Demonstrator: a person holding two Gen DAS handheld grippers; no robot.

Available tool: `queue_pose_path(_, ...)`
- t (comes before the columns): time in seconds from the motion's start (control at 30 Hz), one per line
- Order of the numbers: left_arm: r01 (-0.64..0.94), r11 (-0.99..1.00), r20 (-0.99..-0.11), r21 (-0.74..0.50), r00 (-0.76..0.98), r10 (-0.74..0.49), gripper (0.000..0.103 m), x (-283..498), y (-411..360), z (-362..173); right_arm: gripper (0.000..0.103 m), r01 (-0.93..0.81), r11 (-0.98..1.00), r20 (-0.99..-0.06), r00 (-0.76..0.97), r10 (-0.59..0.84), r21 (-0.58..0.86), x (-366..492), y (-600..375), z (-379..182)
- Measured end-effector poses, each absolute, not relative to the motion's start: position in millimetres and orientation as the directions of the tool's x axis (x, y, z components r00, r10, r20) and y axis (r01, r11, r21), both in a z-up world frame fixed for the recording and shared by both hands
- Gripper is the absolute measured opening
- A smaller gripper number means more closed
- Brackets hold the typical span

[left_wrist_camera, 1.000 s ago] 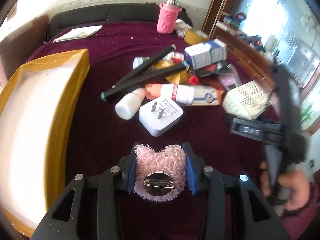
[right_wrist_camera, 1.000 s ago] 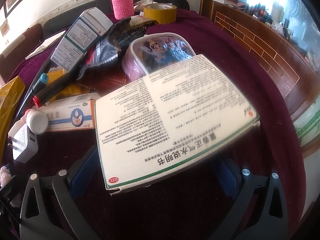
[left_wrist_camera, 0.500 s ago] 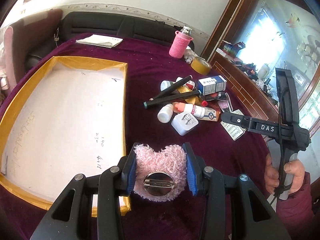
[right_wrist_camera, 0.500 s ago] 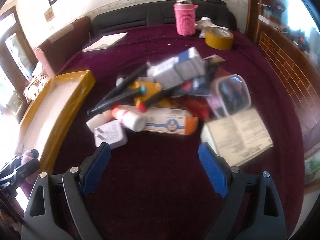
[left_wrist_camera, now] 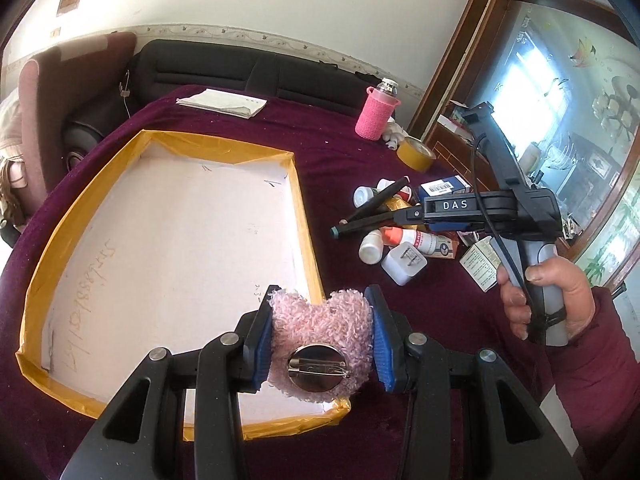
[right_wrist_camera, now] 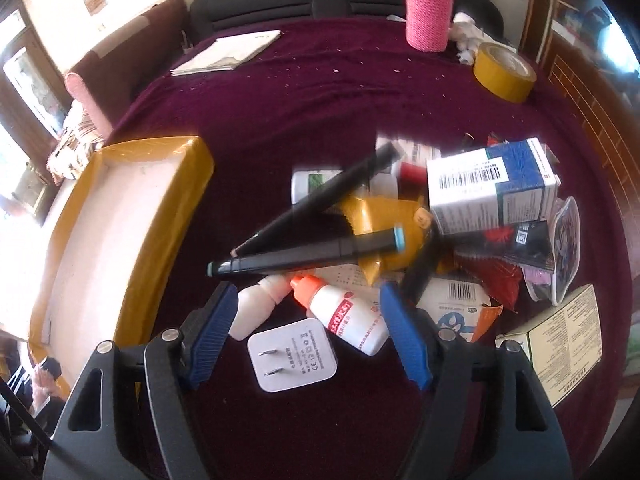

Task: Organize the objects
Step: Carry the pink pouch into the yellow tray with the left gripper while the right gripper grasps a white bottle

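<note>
My left gripper (left_wrist_camera: 320, 342) is shut on a fuzzy pink heart brooch (left_wrist_camera: 316, 316), its metal pin back facing the camera. It hangs over the near right corner of the yellow-rimmed cardboard tray (left_wrist_camera: 308, 240). My right gripper (right_wrist_camera: 306, 292) hovers above the pile, and its jaws are closing without pressing on anything. Below the gap between its fingers lie an orange-capped white bottle (right_wrist_camera: 352, 320), a small white bottle (right_wrist_camera: 256, 312) and a white plug charger (right_wrist_camera: 292, 354). Two black markers (right_wrist_camera: 304, 256) cross just beyond the fingertips.
A blue and white box (right_wrist_camera: 492, 188), a medicine box (right_wrist_camera: 560, 340), packets and a yellow wrapper crowd the pile on the maroon cloth. Far back stand a pink knitted bottle (right_wrist_camera: 428, 16), a tape roll (right_wrist_camera: 504, 70) and folded paper (right_wrist_camera: 228, 54). A hand (left_wrist_camera: 540, 300) grips the right tool.
My left gripper carried the brooch away from the pile to the tray's corner. My right gripper lifted off the medicine box, swung left over the bottles and charger, and its jaws narrowed.
</note>
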State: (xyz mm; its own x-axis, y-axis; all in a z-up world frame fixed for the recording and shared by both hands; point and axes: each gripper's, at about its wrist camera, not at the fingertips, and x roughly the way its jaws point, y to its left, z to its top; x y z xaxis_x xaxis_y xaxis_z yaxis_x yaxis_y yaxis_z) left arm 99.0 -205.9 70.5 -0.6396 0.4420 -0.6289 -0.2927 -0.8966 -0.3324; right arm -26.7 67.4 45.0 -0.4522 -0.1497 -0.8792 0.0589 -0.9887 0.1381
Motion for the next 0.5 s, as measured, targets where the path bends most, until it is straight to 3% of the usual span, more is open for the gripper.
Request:
queue_pose_path(0.13,-0.307,-0.89,-0.624,-0.337,-0.635,0.456,0.036,95.6,-213.9,68.2,0.066,0.048,-0.989,-0.878,-0.456,-0.147,0.14,-16.7,73.3,39.0)
queue_pose_path(0.23,-0.303,-0.887,-0.632,-0.348,-0.623,0.461,0.036,89.3,-217.0,63.0,0.046,0.11,-0.994,-0.891,-0.452,-0.051,0.001,-17.4,63.0,31.9)
queue_pose_path(0.37,-0.286,-0.885,-0.641,-0.368,-0.611,0.464,0.036,87.5,-218.6,56.8,0.027,0.159,-0.986,-0.894,-0.448,-0.022,-0.055,-28.6,50.4,27.0)
queue_pose_path(0.5,-0.282,-0.892,-0.64,-0.354,-0.622,0.451,0.037,92.5,-218.6,60.9,0.027,0.187,-0.971,-0.91,-0.41,0.062,-0.151,-36.9,35.6,13.8)
